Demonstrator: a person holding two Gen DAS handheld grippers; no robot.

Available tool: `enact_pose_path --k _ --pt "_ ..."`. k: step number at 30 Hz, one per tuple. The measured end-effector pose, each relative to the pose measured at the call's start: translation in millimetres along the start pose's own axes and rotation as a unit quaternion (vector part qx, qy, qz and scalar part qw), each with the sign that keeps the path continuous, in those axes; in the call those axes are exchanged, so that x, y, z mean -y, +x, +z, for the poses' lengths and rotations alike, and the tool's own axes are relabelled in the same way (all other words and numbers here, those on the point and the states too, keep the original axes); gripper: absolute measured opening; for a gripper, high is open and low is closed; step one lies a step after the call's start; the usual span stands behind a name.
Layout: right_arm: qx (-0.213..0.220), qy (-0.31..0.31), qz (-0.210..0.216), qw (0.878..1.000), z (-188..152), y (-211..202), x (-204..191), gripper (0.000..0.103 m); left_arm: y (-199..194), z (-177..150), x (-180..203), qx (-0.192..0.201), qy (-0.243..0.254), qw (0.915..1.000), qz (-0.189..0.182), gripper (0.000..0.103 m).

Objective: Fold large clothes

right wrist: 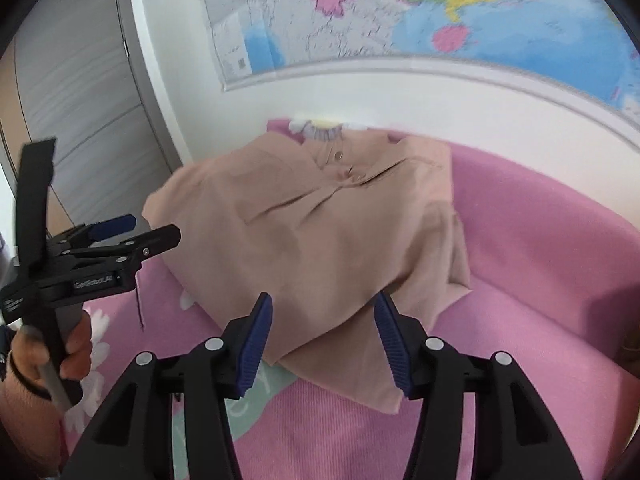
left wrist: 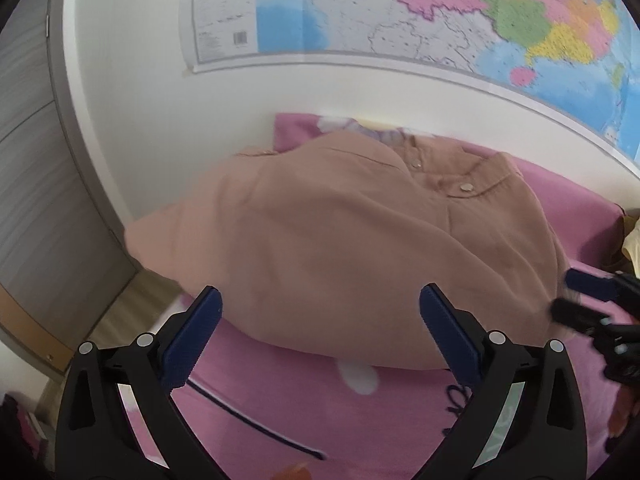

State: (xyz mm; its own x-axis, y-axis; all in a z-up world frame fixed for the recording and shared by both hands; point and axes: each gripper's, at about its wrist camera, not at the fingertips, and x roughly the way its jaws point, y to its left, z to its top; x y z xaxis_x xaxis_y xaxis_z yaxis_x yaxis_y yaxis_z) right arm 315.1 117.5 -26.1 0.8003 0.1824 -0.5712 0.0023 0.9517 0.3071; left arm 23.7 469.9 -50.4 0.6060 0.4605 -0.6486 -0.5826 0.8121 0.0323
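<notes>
**One shirt, two grippers, both let go**

Just one beige shirt (left wrist: 352,232) on the go here, lying partly folded on the pink bed sheet (left wrist: 400,412), collar end toward the white wall (left wrist: 160,100). Three buttons showing on the placket in the right wrist view, two clear ones in the left.

Going left to right in the right wrist view: one hand (right wrist: 48,360) gripping the handle of the left gripper (right wrist: 154,229), seen side-on near the shirt's left edge. Spread wide in its own view (left wrist: 320,300), nothing between the blue pads, shirt hem just beyond the tips. Then the shirt in the middle. Then the right gripper (right wrist: 324,300), parted about halfway over the shirt's near corner, pads not pressing on the cloth. Also visible at the far right of the left wrist view (left wrist: 572,296), blurred, by the shirt's right side.

One map (right wrist: 400,12) on the wall above, one grey cabinet (right wrist: 80,100) to the left.
</notes>
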Motion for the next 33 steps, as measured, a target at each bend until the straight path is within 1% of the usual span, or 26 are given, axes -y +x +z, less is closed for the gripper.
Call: enact_pose_path --k 6,9,11,12,13,14,19,20,22,25,28,33 --pt "-0.024 -0.005 -0.018 1.0 -6 24 3 0.052 13 -5 9 -0.022 -0.015 0.9996 0.008 0.098" --pt "-0.02 -0.01 -0.024 0.999 -9 20 1 0.053 10 -8 11 -0.019 -0.015 0.9995 0.019 0.098" --pt "-0.014 -0.005 -0.023 1.0 -10 15 1 0.058 7 -8 12 -0.021 -0.019 0.9994 0.02 0.098" --pt "-0.011 -0.001 -0.022 1.0 -10 11 1 0.059 4 -9 12 -0.023 -0.024 0.9993 0.016 0.098" --pt "-0.003 0.0 -0.022 1.0 -11 5 -1 0.064 0 -10 13 -0.022 -0.026 0.9993 0.016 0.098" --pt "0.002 0.0 -0.022 1.0 -12 3 -3 0.071 -3 -11 13 -0.02 -0.028 0.9992 0.018 0.098" --pt "0.036 -0.002 -0.024 0.999 -19 -21 -14 0.089 -20 -17 16 -0.018 -0.04 0.9988 0.021 0.098" --pt "0.042 -0.001 -0.023 0.999 -19 -25 -15 0.091 -26 -20 17 -0.015 -0.039 0.9987 0.029 0.098" --pt "0.052 -0.002 -0.02 0.998 -23 -34 -22 0.093 -35 -22 20 -0.009 -0.036 0.9986 0.039 0.098" --pt "0.066 -0.011 -0.03 0.997 -27 -44 -31 0.097 -48 -24 21 -0.001 -0.039 0.9982 0.045 0.098" --pt "0.075 -0.013 -0.036 0.996 -34 -52 -37 0.097 -63 -29 24 0.011 -0.041 0.9977 0.052 0.098" --pt "0.076 -0.001 -0.04 0.996 -47 -60 -38 0.097 -85 -40 32 0.026 -0.035 0.9968 0.068 0.098"
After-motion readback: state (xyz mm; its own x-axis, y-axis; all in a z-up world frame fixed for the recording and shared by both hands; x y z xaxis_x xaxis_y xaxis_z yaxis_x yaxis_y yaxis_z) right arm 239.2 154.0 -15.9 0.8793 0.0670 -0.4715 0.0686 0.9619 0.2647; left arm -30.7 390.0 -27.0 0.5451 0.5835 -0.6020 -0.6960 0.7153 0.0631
